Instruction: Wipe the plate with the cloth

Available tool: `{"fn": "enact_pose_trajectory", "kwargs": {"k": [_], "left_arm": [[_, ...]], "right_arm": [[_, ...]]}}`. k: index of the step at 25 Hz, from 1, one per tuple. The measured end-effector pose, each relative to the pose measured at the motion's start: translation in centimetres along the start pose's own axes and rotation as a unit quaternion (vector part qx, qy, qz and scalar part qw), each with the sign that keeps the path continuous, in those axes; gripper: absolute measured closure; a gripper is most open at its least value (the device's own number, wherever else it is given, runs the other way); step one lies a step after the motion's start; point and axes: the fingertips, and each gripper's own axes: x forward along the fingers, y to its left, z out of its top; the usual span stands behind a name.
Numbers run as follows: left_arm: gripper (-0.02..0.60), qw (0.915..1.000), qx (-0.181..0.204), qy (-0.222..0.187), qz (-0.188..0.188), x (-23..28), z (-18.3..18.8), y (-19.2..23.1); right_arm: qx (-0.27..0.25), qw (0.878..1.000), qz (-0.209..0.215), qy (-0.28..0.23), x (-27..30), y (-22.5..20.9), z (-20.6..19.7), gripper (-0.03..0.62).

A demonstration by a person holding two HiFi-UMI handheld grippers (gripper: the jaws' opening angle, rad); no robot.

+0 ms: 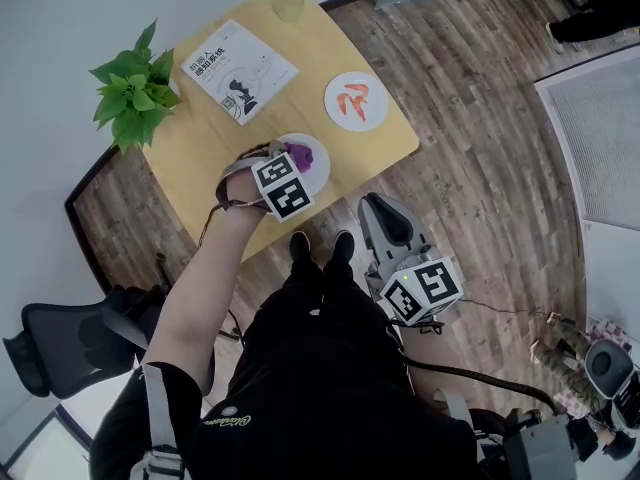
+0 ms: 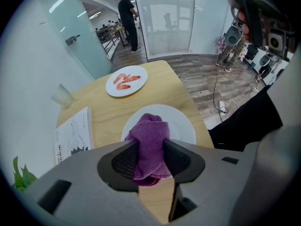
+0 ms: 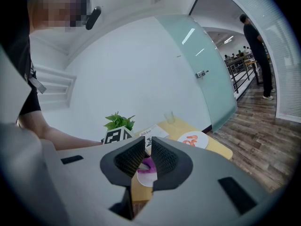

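Purple cloth (image 2: pixel 150 126), clamped in the left gripper (image 2: pixel 150 147), sits on the white plate (image 2: pixel 181 124) at the table's (image 2: pixel 108 112) six o'clock edge; wiping seems underway, unfinished. Right gripper (image 3: pixel 147 149), at four o'clock, nearly closed, empty.

From the head we are looking steeply down onto the table (image 1: pixel 310 68). Our left gripper view is sitting close above the plate (image 2: pixel 181 126); the right one is watching that same plate from farther off.
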Motion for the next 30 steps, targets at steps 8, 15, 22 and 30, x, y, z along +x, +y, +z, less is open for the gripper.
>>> {"fn": "enact_pose_trajectory", "kwargs": {"k": [8,15,22,30], "left_arm": [[0.422,0.9987,0.03,0.009,-0.04,-0.1,0.4,-4.9],[0.422,0.998,0.046,0.014,-0.042,0.0,0.8,-6.0],[0.422,0.9995,0.007,-0.004,-0.029,-1.2,0.7,-3.4],[0.422,0.9996,-0.026,0.004,0.007,-0.2,1.0,3.1]], "right_arm": [[0.006,1.0,0.0,-0.001,-0.2,0.1,-0.4,0.551],[0.007,1.0,0.002,-0.002,-0.3,0.2,-0.3,0.551],[0.007,1.0,-0.002,-0.005,-0.5,-0.2,-0.1,0.551],[0.009,1.0,-0.006,-0.003,-0.9,-0.5,-0.3,0.551]]}}
